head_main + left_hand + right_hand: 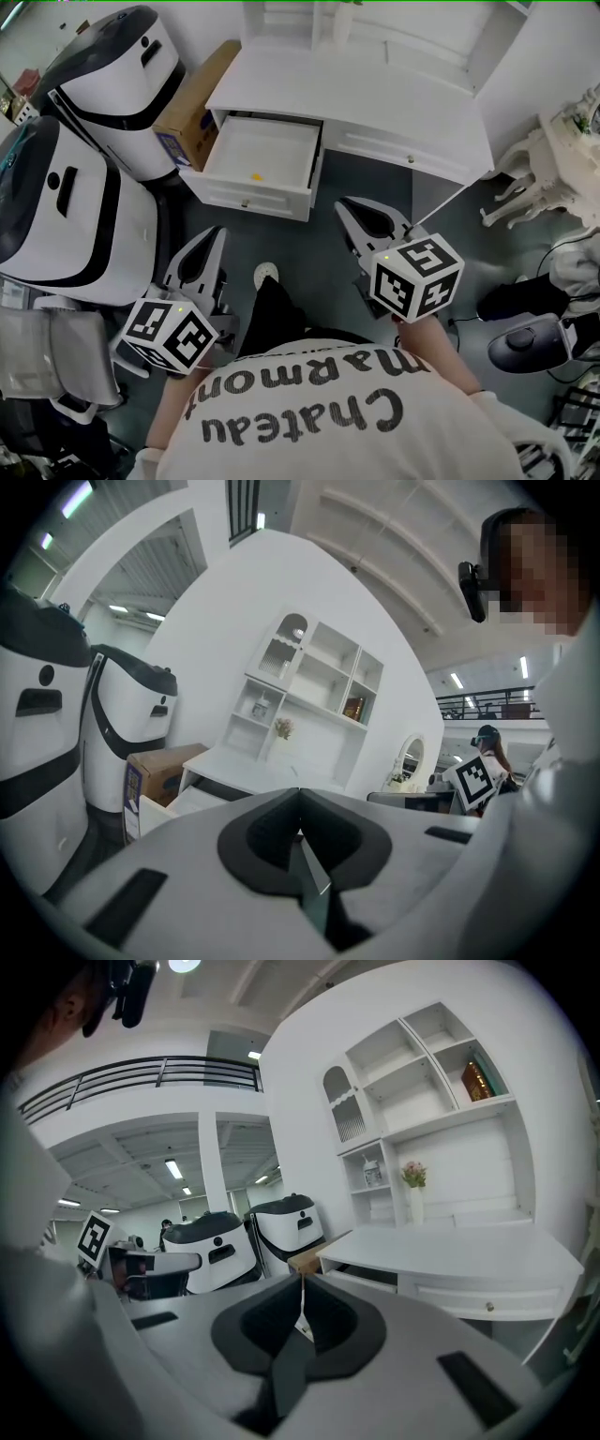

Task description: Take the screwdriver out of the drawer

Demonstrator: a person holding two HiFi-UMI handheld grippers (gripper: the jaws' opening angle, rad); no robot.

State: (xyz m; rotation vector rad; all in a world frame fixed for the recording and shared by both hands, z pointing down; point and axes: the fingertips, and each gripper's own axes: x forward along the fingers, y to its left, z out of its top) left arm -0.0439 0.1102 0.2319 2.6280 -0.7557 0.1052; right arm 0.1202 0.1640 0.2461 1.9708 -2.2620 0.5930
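Note:
The white desk (pixel 375 94) has its left drawer (pixel 267 187) pulled open. On the drawer's pale floor lies a small yellow thing (pixel 255 175), too small to tell what it is. My left gripper (pixel 218 232) hangs short of the drawer, below and left of it, with its jaws shut and nothing between them. My right gripper (pixel 341 204) is to the right of the drawer front, also shut and holding nothing. The left gripper view shows its closed tips (pixel 298 790) aimed at the desk and drawer (pixel 167 803). The right gripper's closed tips (pixel 301 1277) point toward the desk (pixel 450 1251).
Two large white-and-black machines (pixel 112 75) (pixel 56 206) stand at the left, with a cardboard box (pixel 192 112) between them and the desk. A grey chair (pixel 47 366) is at lower left. White ornate furniture (pixel 534 178) and dark gear (pixel 525 342) sit at the right.

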